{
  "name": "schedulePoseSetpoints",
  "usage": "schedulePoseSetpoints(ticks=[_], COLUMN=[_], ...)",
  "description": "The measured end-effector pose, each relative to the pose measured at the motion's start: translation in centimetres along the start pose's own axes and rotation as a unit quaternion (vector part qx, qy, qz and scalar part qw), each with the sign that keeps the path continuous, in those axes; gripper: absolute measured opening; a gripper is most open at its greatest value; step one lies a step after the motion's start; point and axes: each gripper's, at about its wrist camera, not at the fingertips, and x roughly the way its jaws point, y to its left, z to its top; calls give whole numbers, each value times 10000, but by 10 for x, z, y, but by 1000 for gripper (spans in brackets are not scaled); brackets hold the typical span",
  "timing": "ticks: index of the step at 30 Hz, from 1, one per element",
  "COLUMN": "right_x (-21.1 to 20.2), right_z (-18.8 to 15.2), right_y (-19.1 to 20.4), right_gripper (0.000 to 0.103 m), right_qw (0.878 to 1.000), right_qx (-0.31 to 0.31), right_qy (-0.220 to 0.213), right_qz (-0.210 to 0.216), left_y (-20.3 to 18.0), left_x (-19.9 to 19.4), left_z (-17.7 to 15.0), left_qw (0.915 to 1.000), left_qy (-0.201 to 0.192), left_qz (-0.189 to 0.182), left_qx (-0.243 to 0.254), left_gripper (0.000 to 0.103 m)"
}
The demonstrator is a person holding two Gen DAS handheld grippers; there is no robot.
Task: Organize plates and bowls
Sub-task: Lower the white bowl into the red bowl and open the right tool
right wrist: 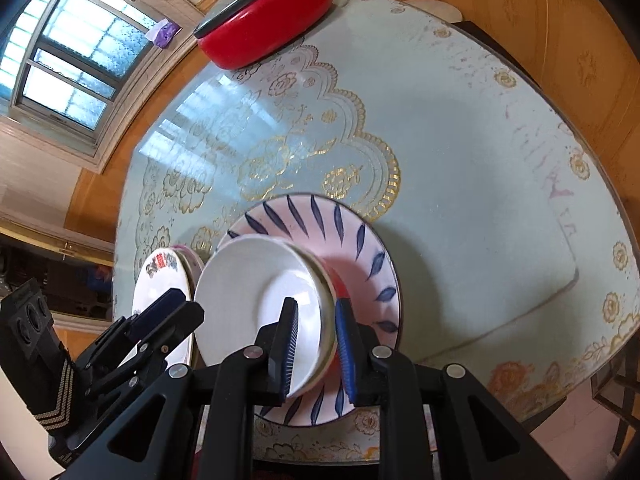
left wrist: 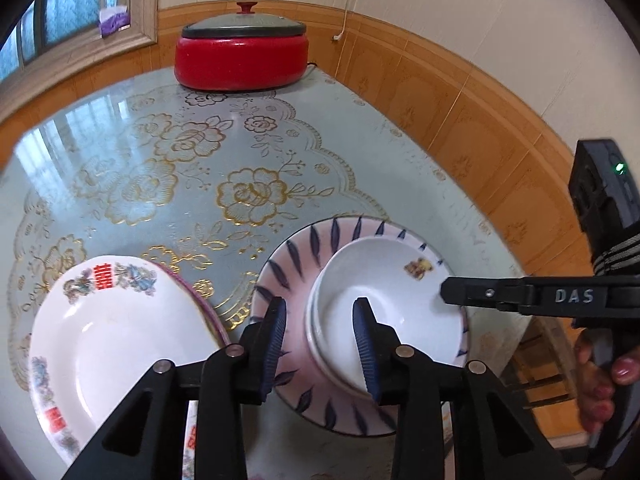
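Step in hand: stacking white bowls on the blue-leaf plate [left wrist: 288,276], which sits flat on the counter [left wrist: 160,184] near its front edge.

Right gripper [right wrist: 317,350]: its two ribbed fingers straddle the near rim of the white bowl [right wrist: 256,292], one inside the wall, one outside. The pads look to be on the rim or very close, so I read it as gripping the bowl, not fully certain. In the right wrist view the bowl appears tilted and slightly blurred, so it is probably in motion. In the left wrist view it looks nested in a second white bowl beneath; only that one's rim [left wrist: 316,344] shows, both over the plate's centre.

Left gripper [left wrist: 320,344]: jaws apart, holding nothing. It hovers above the left part of the bowl stack, one finger over the plate's rim, the other over the bowl's interior.

Off to the left: a white plate with red characters and floral decals [left wrist: 104,344], lying on another pink-rimmed plate [left wrist: 200,300], just beside the blue-leaf plate, rims apparently close but I cannot tell if they touch.

A red electric pot [left wrist: 240,60] with a lid sits at the far edge, well apart.

Next move, my read: level the bowl, seat it concentric in the one beneath, then release. Risk is a rim slip or a ceramic knock. After that, the decal plates likely need consolidating.
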Motion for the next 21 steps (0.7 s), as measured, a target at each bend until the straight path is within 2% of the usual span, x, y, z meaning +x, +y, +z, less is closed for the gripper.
schedulePoseSetpoints(ticks=[2,10,21], right_x=[2,12,17], right_z=[-4,-13,-6], right_y=[-1,-6,-3], right_gripper=[20,19,16], right_qw=[10000,9999,9994], right_qx=[-20,-73,-275], right_qy=[38,52,-126], right_qz=[-44,-75,-195], left_y=[-1,-7,-10], left_x=[2,15,26], left_z=[-4,-10,-7], left_qw=[9999,9993,9991], left_qy=[47,305,330], left_qz=[86,22,182], left_qx=[116,211,183], left_gripper=[31,22,21])
